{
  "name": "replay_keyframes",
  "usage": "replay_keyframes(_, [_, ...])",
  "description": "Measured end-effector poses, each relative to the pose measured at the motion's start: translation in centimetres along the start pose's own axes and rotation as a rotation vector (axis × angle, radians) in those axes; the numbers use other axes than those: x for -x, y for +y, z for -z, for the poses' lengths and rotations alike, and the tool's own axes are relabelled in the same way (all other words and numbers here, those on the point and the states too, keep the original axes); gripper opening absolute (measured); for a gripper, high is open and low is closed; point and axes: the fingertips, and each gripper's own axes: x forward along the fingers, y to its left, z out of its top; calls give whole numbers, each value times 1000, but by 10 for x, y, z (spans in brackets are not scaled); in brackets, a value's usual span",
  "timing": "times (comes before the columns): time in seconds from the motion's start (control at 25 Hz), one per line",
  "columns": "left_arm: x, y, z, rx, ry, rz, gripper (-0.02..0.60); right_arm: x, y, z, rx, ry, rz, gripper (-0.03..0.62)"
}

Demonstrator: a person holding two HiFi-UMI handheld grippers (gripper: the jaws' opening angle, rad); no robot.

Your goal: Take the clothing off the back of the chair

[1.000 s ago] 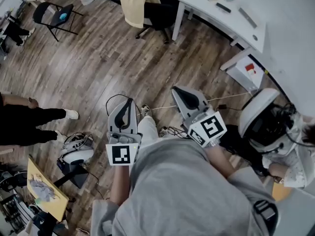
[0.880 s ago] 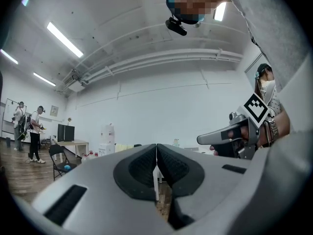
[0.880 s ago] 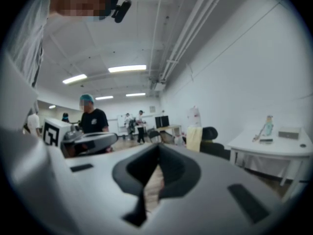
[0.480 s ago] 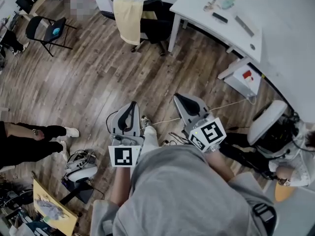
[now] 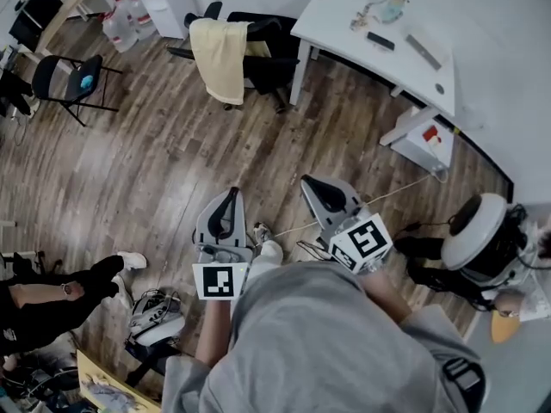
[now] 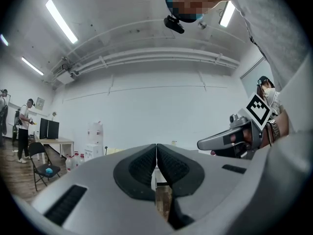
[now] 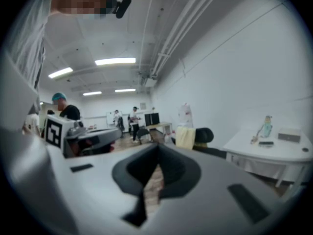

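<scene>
The pale yellow cloth (image 5: 220, 57) hid the back of the black office chair (image 5: 269, 60). The grey left gripper (image 5: 231, 196) and right gripper (image 5: 310, 183) were closed, holding nothing.

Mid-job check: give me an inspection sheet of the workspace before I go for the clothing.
Surface: wood floor stretching to the chair.
Job's things: yellow clothing draped over the black office chair's back, untouched.
Clutter: small items on the white desk; a grey device on the floor.
Grippers: left gripper shut, empty; right gripper shut, empty; both well short of the chair.
Cables: white cable on the floor near the right gripper.
Surroundings: folding chair, water bottles, a person's legs at left.
</scene>
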Motion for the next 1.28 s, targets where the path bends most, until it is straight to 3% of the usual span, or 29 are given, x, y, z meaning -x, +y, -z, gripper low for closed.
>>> replay_keyframes(0.56, [-45, 56, 1, -6, 17, 53, 34, -71, -12, -8, -49, -16, 35, 34])
replay_keyframes(0.92, [-49, 81, 10, 23, 17, 8, 34, -100, -14, -3, -41, 12, 11, 34])
replay_keyframes(1.28, [-87, 110, 17, 6, 26, -27, 34, -151, -38, -9, -18, 26, -49, 34])
